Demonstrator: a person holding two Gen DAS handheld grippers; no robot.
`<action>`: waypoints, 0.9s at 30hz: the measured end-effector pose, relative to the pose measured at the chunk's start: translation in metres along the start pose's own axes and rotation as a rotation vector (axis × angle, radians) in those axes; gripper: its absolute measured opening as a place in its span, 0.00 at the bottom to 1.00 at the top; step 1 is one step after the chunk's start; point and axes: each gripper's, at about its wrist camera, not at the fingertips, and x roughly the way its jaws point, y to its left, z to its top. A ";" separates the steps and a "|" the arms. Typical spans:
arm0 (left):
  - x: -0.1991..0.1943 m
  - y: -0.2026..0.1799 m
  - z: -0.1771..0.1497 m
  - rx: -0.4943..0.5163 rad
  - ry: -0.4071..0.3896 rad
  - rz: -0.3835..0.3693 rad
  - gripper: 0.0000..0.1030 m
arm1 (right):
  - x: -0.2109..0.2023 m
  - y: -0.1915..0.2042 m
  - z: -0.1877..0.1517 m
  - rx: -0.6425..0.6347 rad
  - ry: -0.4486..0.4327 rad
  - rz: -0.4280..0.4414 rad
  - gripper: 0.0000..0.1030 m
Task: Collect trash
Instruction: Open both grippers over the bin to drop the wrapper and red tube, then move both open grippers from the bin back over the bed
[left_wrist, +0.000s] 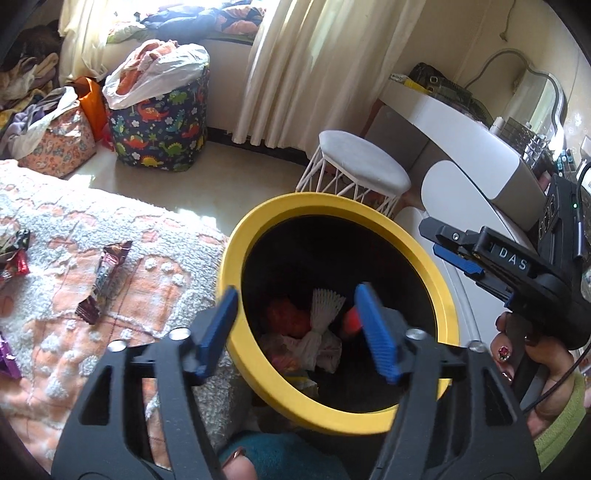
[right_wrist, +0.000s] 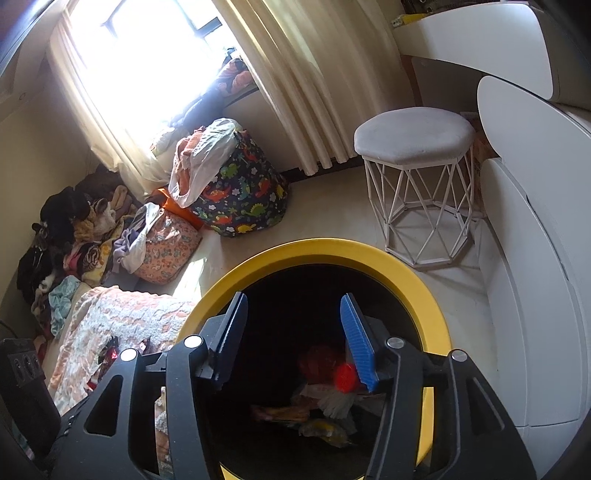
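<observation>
A yellow-rimmed black trash bin (left_wrist: 236, 258) stands beside the bed; it also shows in the right wrist view (right_wrist: 413, 280). Inside lie crumpled white paper (left_wrist: 325, 325), orange and red scraps (left_wrist: 288, 317) and wrappers (right_wrist: 321, 428). My left gripper (left_wrist: 299, 332) is open and empty over the bin's near rim. My right gripper (right_wrist: 295, 339) is open and empty above the bin mouth; it shows at the right of the left wrist view (left_wrist: 454, 247). A dark snack wrapper (left_wrist: 105, 280) lies on the bed blanket, and more wrappers (left_wrist: 16, 254) lie at the left edge.
The bed with a pink and white blanket (left_wrist: 55, 221) fills the left. A white stool (right_wrist: 413, 147) and a white dressing table (right_wrist: 535, 184) stand to the right. A dinosaur-print hamper (left_wrist: 162, 125), bags and a clothes pile (right_wrist: 74, 236) sit by the window curtain.
</observation>
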 end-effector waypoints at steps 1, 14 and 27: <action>-0.004 0.002 0.000 -0.005 -0.016 0.000 0.71 | 0.001 0.002 -0.001 -0.004 0.000 0.001 0.53; -0.053 0.028 0.007 -0.011 -0.175 0.161 0.84 | -0.007 0.049 -0.005 -0.117 -0.035 0.087 0.55; -0.097 0.087 0.011 -0.099 -0.268 0.262 0.84 | -0.006 0.114 -0.024 -0.259 -0.022 0.183 0.57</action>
